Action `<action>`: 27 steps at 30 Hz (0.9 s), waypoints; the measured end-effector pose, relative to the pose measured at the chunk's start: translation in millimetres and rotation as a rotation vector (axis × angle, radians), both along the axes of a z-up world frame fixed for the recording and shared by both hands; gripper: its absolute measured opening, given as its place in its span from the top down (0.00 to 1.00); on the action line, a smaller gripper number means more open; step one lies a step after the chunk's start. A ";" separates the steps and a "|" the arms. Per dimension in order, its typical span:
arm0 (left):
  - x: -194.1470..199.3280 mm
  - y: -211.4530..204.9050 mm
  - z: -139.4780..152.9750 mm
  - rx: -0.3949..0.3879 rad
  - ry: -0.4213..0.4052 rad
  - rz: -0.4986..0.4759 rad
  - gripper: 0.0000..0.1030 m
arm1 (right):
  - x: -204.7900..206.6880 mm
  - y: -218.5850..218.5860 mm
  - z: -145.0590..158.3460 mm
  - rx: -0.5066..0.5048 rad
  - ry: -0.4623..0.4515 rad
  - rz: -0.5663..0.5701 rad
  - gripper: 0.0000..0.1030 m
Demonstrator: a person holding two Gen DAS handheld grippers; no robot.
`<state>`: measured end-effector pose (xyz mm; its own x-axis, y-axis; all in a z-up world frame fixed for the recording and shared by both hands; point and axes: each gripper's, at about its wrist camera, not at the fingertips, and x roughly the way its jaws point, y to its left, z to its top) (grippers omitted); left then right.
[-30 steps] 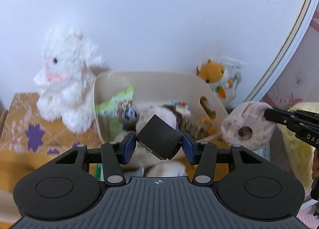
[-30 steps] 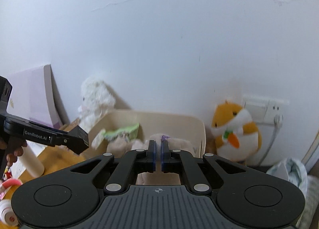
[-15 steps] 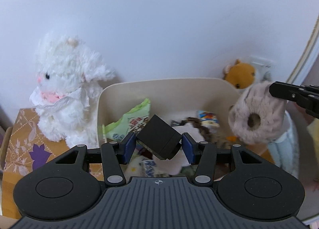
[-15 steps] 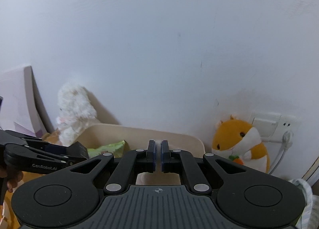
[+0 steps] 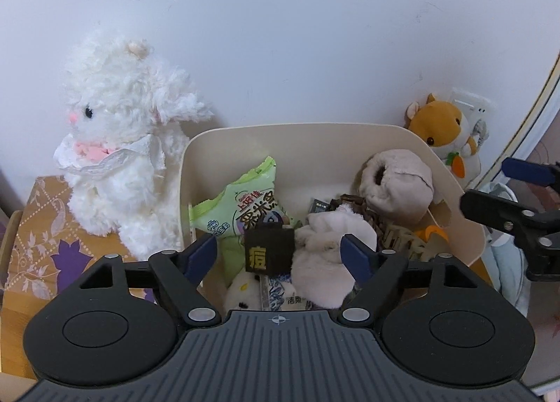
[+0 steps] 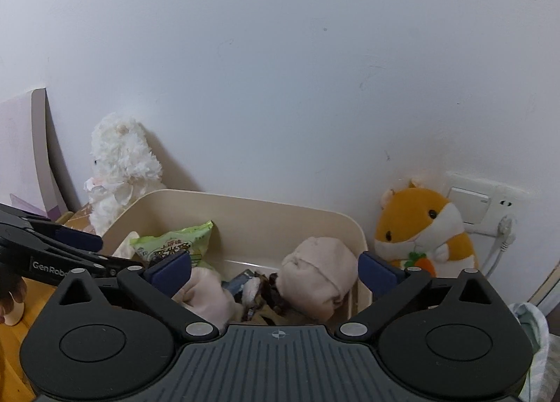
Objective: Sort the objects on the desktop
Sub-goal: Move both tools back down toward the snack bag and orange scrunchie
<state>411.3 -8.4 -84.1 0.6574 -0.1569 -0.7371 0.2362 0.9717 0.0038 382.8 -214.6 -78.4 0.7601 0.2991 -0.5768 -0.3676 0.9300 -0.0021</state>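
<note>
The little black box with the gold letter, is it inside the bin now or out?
Inside. The black box lies in the cream bin among the soft toys and the green snack bag, with no pad touching it.

Bin [image 5: 315, 143]: stands against the wall, between two plush toys.
Lamb plush [image 5: 119, 157]: left of the bin, touching its wall.
Hamster plush [image 6: 423, 227]: right of the bin, before a wall socket [image 6: 483, 206].
Snack packet [image 5: 245, 206]: in the bin, left part, leaning upright.
Small box [image 5: 268, 251]: in the bin, before the packet.
Ring-shaped plush [image 5: 395, 188]: in the bin, right part, atop other items.
</note>
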 end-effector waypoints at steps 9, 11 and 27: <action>-28.2 14.7 7.3 0.047 -0.051 -0.023 0.20 | -29.4 -16.8 -9.2 -0.016 0.032 0.009 0.00; -37.0 18.5 7.8 0.069 -0.057 -0.041 0.20 | -37.3 -19.4 -16.3 -0.035 0.043 0.012 0.00; -73.1 53.1 -43.6 0.109 0.117 0.006 0.20 | -61.5 -29.6 -96.2 -0.202 0.214 -0.020 0.00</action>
<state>338.2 44.7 -127.7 0.5670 -0.0683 -0.8209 0.2352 0.9685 0.0819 321.3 -244.3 -174.6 0.6195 0.1488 -0.7708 -0.3616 0.9256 -0.1120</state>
